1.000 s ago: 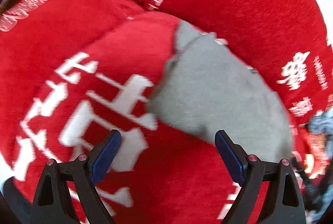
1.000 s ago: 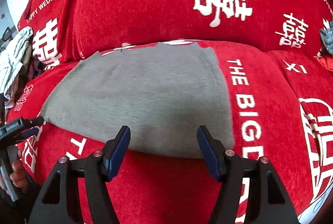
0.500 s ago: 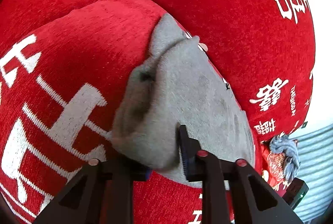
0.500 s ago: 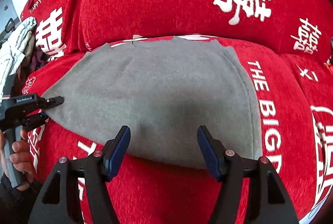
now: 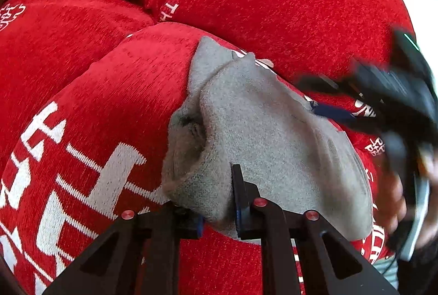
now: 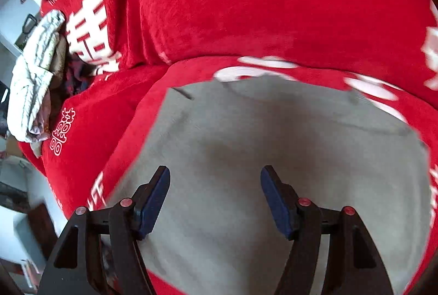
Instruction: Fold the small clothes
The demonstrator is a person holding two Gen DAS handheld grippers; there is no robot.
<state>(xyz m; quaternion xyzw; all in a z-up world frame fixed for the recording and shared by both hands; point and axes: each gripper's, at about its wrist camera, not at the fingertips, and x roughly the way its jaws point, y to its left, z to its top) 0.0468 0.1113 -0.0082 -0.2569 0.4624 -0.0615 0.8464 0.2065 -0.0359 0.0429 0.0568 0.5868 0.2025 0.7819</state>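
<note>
The left hand-held gripper is clenched on the near bunched edge of a small grey knit garment lying on a red sofa cover with white lettering. The right hand-held gripper hangs released above the grey cloth. Farther left, crumpled white clothes lie.

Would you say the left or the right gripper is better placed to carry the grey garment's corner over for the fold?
Left, probably: the left gripper is already shut on the grey garment, while the right gripper hangs open above it, gripping nothing.
</note>
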